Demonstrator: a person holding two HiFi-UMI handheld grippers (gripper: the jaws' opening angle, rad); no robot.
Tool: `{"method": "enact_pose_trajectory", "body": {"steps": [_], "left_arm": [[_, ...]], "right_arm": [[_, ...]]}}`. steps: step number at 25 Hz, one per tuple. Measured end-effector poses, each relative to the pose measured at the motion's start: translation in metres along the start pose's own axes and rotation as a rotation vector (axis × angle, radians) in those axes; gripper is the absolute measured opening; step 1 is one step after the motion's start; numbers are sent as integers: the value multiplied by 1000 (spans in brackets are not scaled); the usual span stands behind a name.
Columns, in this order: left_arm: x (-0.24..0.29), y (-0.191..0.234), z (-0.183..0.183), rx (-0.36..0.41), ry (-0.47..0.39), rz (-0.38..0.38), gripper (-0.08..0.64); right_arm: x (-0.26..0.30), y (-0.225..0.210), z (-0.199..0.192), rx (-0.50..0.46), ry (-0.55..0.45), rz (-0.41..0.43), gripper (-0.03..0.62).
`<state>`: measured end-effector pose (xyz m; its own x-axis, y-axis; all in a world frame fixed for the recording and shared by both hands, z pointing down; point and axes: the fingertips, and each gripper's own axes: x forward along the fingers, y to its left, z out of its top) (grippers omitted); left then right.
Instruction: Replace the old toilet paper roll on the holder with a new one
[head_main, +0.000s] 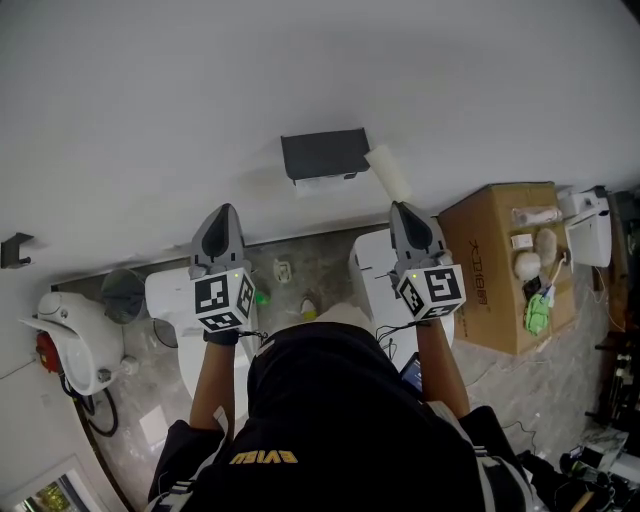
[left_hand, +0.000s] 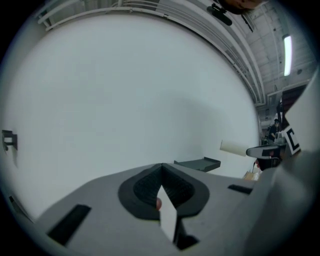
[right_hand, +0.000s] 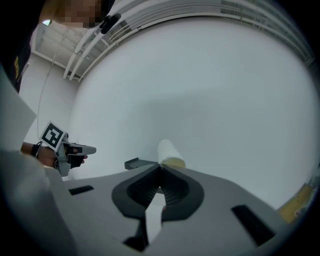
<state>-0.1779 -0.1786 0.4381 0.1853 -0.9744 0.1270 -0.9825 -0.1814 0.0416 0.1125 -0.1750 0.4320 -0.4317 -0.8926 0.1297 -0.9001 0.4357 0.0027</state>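
Wall, plain white, fills the upper half of the head view. Below it a strip of marbled floor runs across the middle of the frame. The person, in a dark top, takes up the lower centre, with both forearms reaching toward the wall.

A cardboard box stands at the right with small items on its top. Two white toilet-like fixtures sit on the floor under the arms, one at centre left and one at centre right.

The left claw is held up at centre left, clenched with its tips together and nothing between them. It is well apart from the holder. The right claw is at centre right, level with the left one. It is clenched on the near end of the toilet paper roll.

The dark grey holder is fixed to the wall at upper centre, with a bit of white paper showing under it. The toilet paper roll, thin and cream-white, slants up and left from the right claw's tips. Its far end is just beside the holder's right edge, and it is not mounted on the holder.
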Motion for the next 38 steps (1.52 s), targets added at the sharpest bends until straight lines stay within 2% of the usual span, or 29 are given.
{"method": "enact_pose_trajectory", "body": {"steps": [4,9,24,38], "left_arm": [[-1,-3,1,22,-3,-6,11],[-5,-5,-5,24,-1,-6,11],[-10,-3,-12,44,18,-27,11],[-11,6,-12,63,20,-15,11]], "right_arm": [[-5,-2,4,-12,-12,-16,-6],[-9,-14,-2,28,4,-61,-6],[-1,3,-6,22,20,-29,-6],[-1,4,-6,14,24,-21,-6]]}}
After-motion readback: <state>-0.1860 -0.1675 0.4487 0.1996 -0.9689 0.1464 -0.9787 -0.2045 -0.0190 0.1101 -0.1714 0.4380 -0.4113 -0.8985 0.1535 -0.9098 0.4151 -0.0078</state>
